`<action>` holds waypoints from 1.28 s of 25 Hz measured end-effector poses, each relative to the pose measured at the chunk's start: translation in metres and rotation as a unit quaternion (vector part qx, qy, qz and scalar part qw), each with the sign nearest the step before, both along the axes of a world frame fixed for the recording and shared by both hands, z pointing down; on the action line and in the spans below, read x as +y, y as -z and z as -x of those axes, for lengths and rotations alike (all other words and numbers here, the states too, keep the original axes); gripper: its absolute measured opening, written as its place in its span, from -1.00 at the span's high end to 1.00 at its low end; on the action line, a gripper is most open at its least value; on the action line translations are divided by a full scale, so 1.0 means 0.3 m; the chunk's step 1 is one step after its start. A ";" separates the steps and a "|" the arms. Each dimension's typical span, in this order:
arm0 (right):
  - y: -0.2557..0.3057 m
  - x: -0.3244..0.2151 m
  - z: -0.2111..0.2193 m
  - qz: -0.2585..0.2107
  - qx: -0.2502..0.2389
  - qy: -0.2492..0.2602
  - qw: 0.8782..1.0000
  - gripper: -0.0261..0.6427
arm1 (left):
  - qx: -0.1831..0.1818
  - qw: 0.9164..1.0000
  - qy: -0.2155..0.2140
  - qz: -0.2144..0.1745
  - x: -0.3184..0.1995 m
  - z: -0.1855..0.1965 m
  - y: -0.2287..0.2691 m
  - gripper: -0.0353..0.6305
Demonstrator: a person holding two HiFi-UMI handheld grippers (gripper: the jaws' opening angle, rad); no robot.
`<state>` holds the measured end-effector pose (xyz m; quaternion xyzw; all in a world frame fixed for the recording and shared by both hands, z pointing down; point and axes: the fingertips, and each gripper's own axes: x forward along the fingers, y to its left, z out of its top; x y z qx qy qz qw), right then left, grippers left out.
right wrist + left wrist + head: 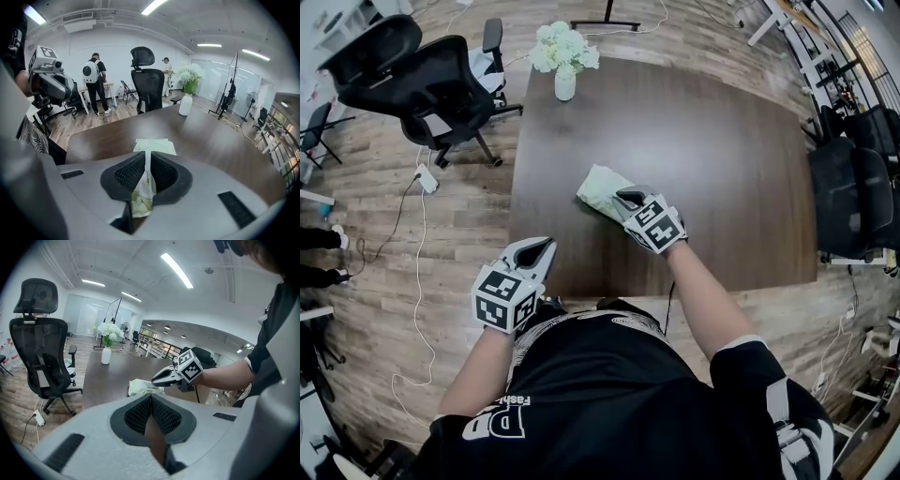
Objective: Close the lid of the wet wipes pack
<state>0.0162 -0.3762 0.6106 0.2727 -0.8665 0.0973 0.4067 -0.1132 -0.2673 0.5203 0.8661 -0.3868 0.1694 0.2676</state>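
Head view: wet wipes pack [600,190] mid table [731,159], bare wood all round; right gripper [624,198] pinched nearly closed on its near end; left gripper [544,247] closed, empty, at near edge

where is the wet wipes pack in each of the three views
Head view: wet wipes pack in the middle of the table, at the right tool's tip.
Left gripper view: centre, just under the right tool.
Right gripper view: centre, its near edge between that tool's jaws.
Shared landmark: the vase of white flowers.
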 end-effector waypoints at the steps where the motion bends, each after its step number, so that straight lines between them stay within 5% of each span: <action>1: -0.001 0.002 0.000 -0.002 0.000 0.000 1.000 0.82 | 0.000 1.000 0.000 0.000 0.002 -0.003 0.001 0.84; 32: -0.120 0.047 0.012 0.005 0.022 0.010 1.000 0.69 | -0.002 1.000 0.008 0.004 0.001 0.014 -0.003 0.83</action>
